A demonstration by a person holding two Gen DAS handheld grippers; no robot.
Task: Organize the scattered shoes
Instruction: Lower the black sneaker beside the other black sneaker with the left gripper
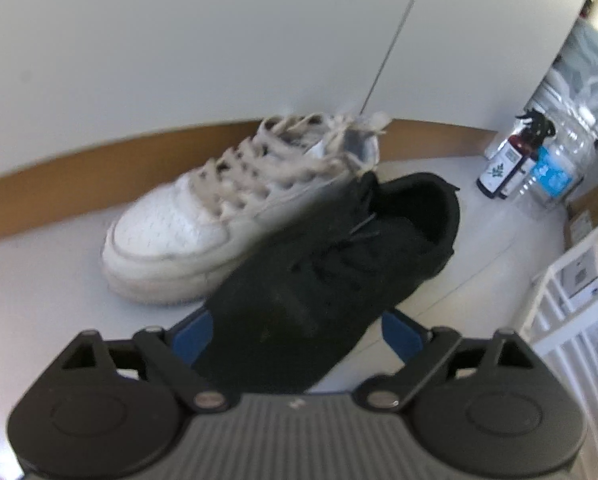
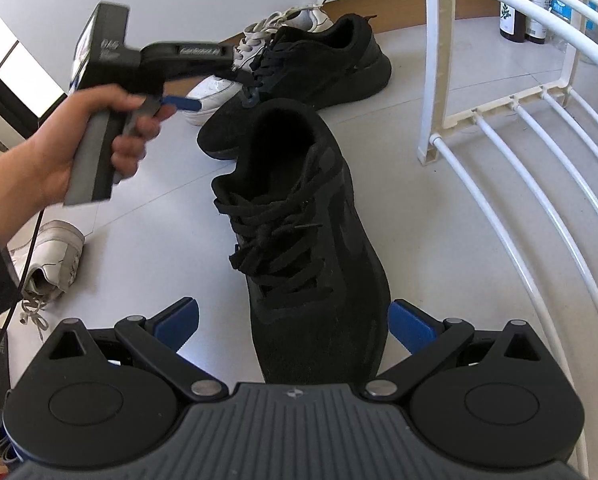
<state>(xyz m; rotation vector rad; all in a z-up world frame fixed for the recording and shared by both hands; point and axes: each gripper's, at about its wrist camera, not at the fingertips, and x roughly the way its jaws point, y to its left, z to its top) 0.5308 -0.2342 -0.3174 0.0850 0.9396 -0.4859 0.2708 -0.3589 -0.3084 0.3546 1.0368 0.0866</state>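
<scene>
Right wrist view alone shows white rack (image 2: 435, 80), lone white shoe (image 2: 51, 260), both grippers' fingers apart astride black shoes.

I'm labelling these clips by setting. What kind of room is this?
Probably a home entryway or hallway: loose shoes on a pale floor, a white shoe rack beside them, bottles against the wall.

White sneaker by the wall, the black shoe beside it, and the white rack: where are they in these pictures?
White sneaker (image 1: 167, 224): left wrist view, on its toe cap.
Black shoe (image 1: 299, 300): left wrist view, on its upper, near the laces.
White rack (image 2: 435, 60): right wrist view, on its upright post.
</scene>
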